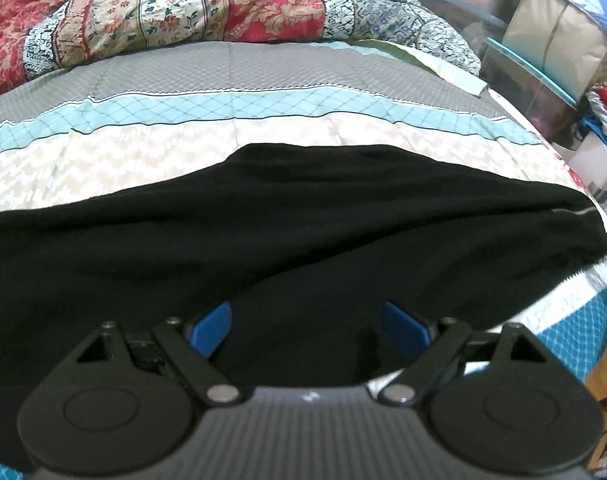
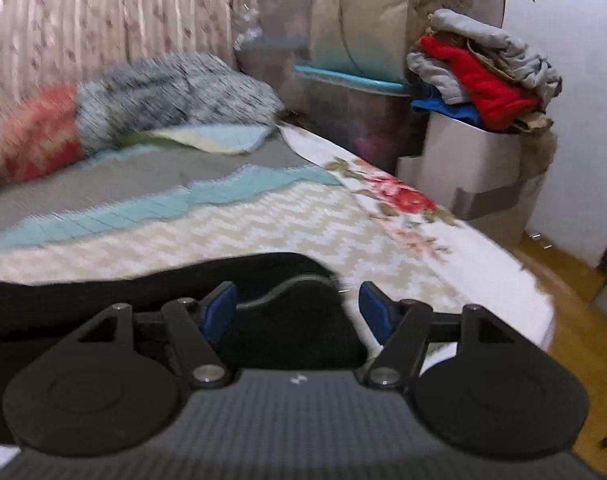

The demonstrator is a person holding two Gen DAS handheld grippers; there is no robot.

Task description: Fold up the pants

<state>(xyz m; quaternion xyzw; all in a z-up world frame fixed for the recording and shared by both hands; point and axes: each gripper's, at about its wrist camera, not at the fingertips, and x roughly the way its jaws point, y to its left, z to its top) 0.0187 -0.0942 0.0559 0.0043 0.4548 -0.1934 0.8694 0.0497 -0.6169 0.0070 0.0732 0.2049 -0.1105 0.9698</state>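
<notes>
Black pants (image 1: 287, 216) lie spread across the bed, reaching from the left edge of the left wrist view to their end at the right, where a thin grey seam shows. My left gripper (image 1: 307, 320) is open with its blue fingers (image 1: 213, 328) just above the near edge of the pants, holding nothing. In the right wrist view the pants (image 2: 279, 320) end in a rounded edge with a grey seam. My right gripper (image 2: 299, 304) is open over that end, one finger over the fabric and one over the bed cover.
The bed cover (image 1: 231, 132) has grey, teal and cream bands. A crumpled floral quilt (image 1: 175, 12) lies at the far side. Storage boxes (image 2: 351, 100) and a bin piled with clothes (image 2: 479, 76) stand beyond the bed's right edge. Wooden floor (image 2: 583, 344) lies to the right.
</notes>
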